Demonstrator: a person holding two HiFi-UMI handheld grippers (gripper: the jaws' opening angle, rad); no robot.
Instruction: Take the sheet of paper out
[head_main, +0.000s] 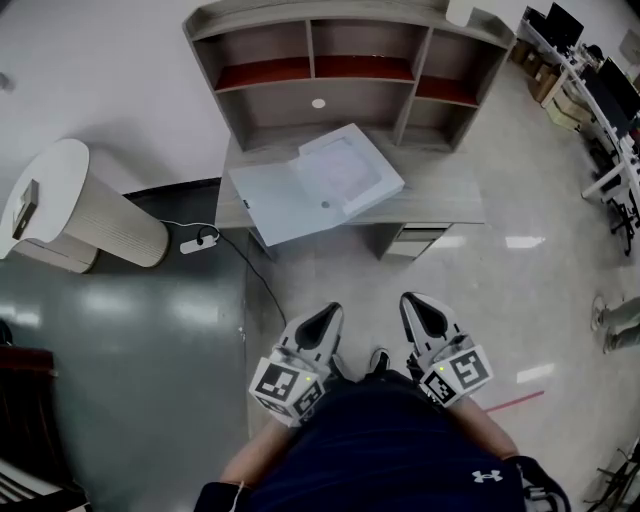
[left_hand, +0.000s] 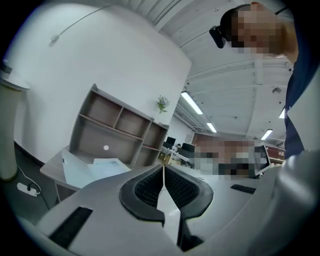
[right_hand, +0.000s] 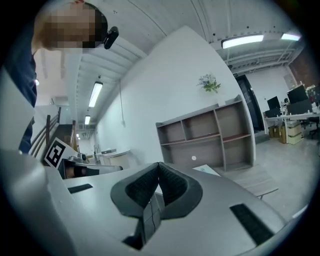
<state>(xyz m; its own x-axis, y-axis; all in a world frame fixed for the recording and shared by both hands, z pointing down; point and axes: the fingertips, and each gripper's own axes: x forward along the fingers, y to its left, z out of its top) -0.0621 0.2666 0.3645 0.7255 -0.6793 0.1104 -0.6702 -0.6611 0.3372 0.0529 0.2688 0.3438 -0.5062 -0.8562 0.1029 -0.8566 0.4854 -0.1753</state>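
An open pale-blue file box (head_main: 290, 205) lies on the wooden desk (head_main: 445, 195), its lid folded out to the left. A white sheet of paper (head_main: 347, 166) rests in its right half. Both grippers hang close to my body, well short of the desk. The left gripper (head_main: 328, 313) is shut with nothing between its pads, as is the right gripper (head_main: 415, 300). Past the closed tips of the left gripper (left_hand: 163, 167), the left gripper view shows the box (left_hand: 77, 170) far ahead. In the right gripper view, the right gripper (right_hand: 159, 165) has the paper's corner (right_hand: 206, 170) beyond it.
A shelf unit (head_main: 330, 80) stands on the back of the desk, with a drawer block (head_main: 408, 240) beneath. A round white cabinet (head_main: 85, 215) stands at the left, and a power strip (head_main: 197, 240) with its cable lies on the floor. Office desks (head_main: 600, 110) line the right.
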